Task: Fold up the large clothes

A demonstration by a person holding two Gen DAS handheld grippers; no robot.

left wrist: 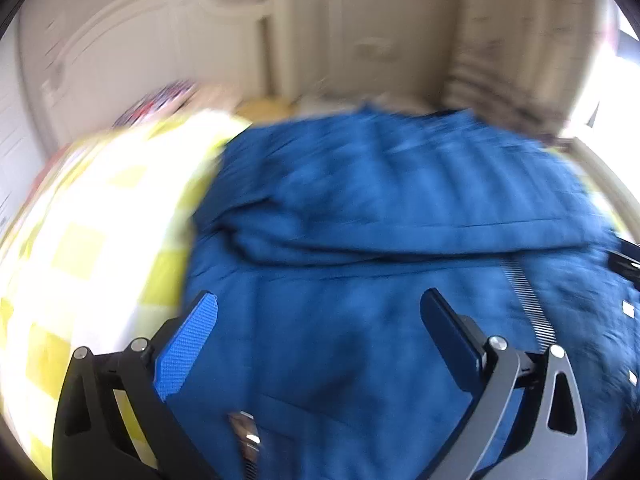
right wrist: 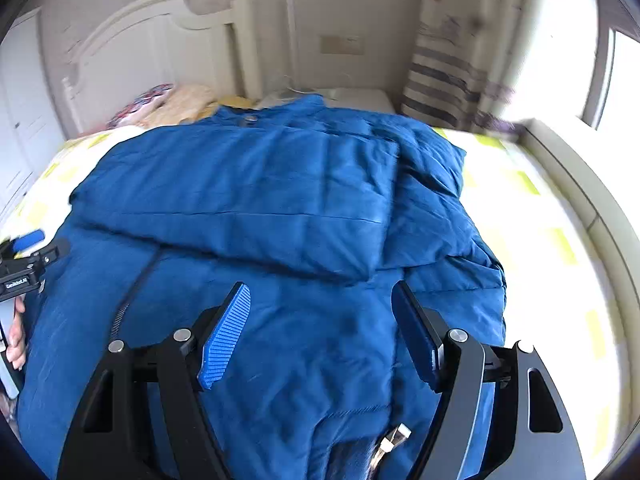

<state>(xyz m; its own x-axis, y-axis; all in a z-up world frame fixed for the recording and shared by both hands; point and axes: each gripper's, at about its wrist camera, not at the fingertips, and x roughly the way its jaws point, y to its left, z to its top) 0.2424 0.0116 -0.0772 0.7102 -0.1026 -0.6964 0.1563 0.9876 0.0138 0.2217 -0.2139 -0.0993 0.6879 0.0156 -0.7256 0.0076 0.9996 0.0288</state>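
1. Nearest in the right wrist view, the right tool (right wrist: 320,328) hovers with its two blue ribbed pads (right wrist: 224,340) spread apart; only fabric lies below the gap, and nothing is pinched between them.
2. In the left wrist view, which is blurred, the left tool (left wrist: 320,344) likewise stands with its pads apart and nothing gripped.
3. Under both tools lies the large blue padded jacket (right wrist: 248,184), spread over the bed. A metal zip pull (right wrist: 390,442) shows at its near edge, and a dark zip track (right wrist: 132,292) runs up its left part.
4. Further back, one panel of the jacket is folded across the body, making a thick flap with a straight lower edge.
5. At the left edge of the right wrist view the left tool's black frame shows, with a hand (right wrist: 16,336) on its grip.
6. The bed's white and yellow checked sheet (right wrist: 532,216) is bare to both sides of the jacket.
7. Beyond the jacket's collar sit a beige pillow (right wrist: 188,104) and a patterned cushion (right wrist: 140,106).
8. Farthest stand the white wooden headboard (right wrist: 160,40), a striped curtain (right wrist: 452,76) and a bright window (right wrist: 624,84).
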